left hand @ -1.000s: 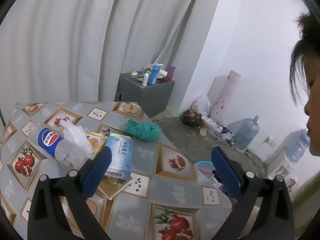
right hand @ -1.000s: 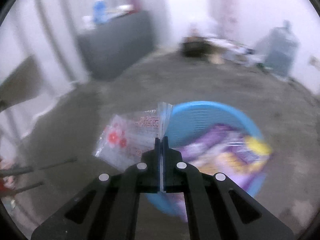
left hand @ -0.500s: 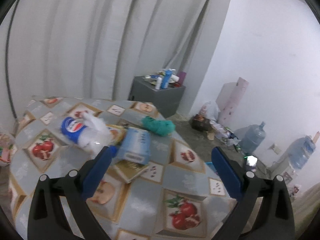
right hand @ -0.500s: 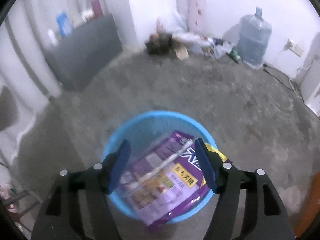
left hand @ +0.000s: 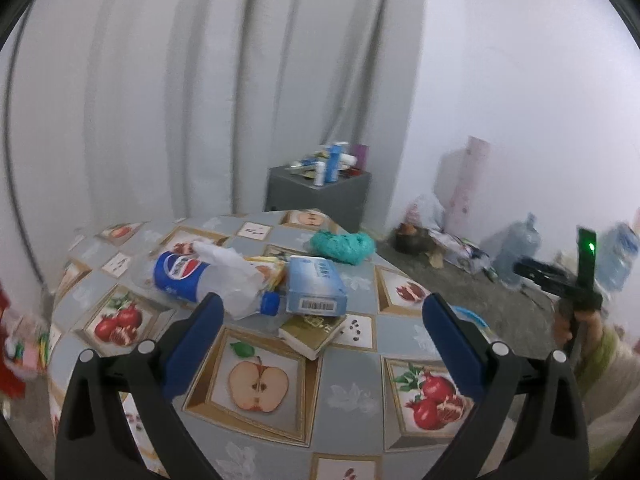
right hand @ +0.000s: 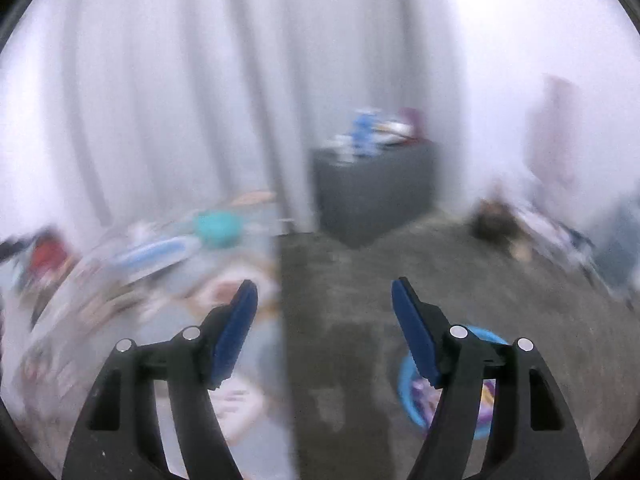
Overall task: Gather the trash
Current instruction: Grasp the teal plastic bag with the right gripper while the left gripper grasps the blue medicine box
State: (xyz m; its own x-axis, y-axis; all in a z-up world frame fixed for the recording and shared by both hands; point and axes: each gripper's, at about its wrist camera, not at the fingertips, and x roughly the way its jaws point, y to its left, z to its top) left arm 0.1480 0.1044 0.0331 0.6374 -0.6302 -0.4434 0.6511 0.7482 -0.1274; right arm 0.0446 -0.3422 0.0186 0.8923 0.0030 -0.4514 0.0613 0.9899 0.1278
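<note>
Trash lies on the fruit-patterned table (left hand: 352, 396): a Pepsi bottle (left hand: 180, 276) with crumpled white plastic (left hand: 232, 276) on it, a light blue tissue pack (left hand: 316, 286), a flat brown box (left hand: 312, 330) and a teal bundle (left hand: 344, 244). My left gripper (left hand: 322, 302) hovers open just in front of this pile, holding nothing. My right gripper (right hand: 324, 292) is off the table's right side above the floor; its jaws are opening and nothing is between them. The blue basket (right hand: 492, 336) with a purple wrapper (right hand: 420, 392) inside sits on the floor, low on the right.
A grey cabinet (left hand: 320, 196) with bottles on top stands against the curtain behind the table. Water jugs (left hand: 516, 252) and clutter line the far wall. A hand (left hand: 568, 324) holds the right gripper's handle at the table's right. Red items (left hand: 16, 344) sit at the left edge.
The right gripper let go of the clear wrapper over the basket, opened, then rose and swung up toward the table. The left gripper drew back, so more of the table shows.
</note>
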